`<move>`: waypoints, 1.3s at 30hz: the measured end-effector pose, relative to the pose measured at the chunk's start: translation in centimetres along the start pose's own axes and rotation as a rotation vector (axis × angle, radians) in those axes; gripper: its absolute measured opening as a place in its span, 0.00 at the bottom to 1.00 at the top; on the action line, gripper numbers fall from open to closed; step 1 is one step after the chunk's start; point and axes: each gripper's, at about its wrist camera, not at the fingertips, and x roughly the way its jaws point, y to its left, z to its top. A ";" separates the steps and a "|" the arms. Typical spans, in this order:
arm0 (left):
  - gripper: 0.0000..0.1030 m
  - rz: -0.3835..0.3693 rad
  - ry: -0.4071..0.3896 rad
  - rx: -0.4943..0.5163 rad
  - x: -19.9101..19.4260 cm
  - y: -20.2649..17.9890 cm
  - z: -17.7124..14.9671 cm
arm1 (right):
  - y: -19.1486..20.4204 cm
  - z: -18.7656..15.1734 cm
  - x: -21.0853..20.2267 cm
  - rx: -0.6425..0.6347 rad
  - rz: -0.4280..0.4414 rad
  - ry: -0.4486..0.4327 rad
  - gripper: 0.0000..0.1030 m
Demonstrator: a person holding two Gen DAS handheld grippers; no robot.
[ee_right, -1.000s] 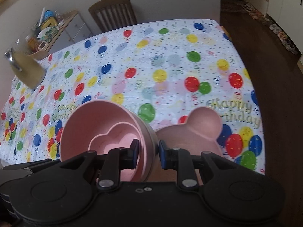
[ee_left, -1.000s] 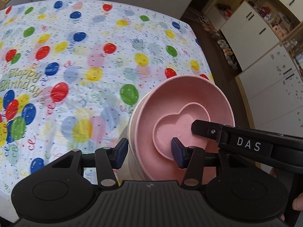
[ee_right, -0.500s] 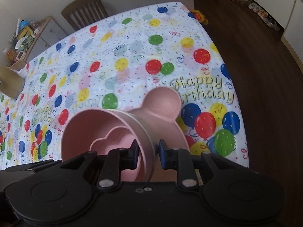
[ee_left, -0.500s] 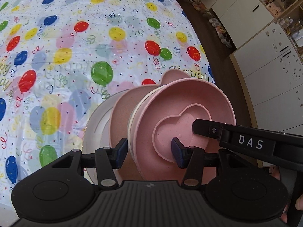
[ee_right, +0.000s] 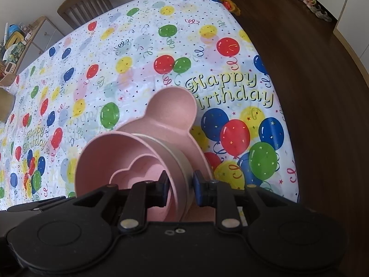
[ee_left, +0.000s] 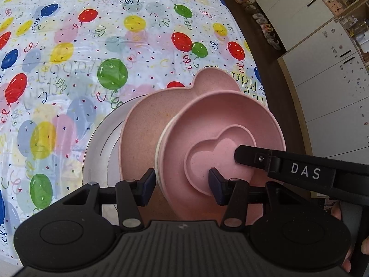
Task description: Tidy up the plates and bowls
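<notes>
As lowered over the last second | pink bowls (ee_left: pixel 221 138) now low over pink eared plate (ee_left: pixel 147 124), lower centre | left gripper (ee_left: pixel 182 184) and right gripper (ee_right: pixel 180 187) clamped on rim | ready to set down.

Pink bowl (ee_left: pixel 221 143) hides most of eared plate (ee_left: pixel 147 127) & white plate (ee_left: pixel 99 152).

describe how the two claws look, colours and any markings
Both are matte black plastic. The left claw has dark blue pads, silver pivot rivets and a ribbed grey body. The right claw has the same blue pads; its side, seen from the left camera, carries white letters "DAS".
</notes>
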 end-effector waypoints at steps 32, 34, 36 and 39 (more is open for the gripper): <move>0.58 0.095 -0.256 -0.038 -6.4 -2.2 -5.4 | -0.2 -1.5 -4.5 -0.218 0.111 -0.080 0.55; 0.58 0.102 -0.276 -0.038 -7.0 -2.2 -5.9 | -0.1 -1.8 -5.0 -0.232 0.118 -0.092 0.58; 0.58 0.102 -0.292 -0.035 -7.7 -2.2 -6.5 | 0.1 -2.3 -5.7 -0.246 0.124 -0.106 0.60; 0.58 0.092 -0.309 -0.030 -8.7 -2.1 -7.2 | 0.6 -3.0 -6.6 -0.264 0.128 -0.130 0.65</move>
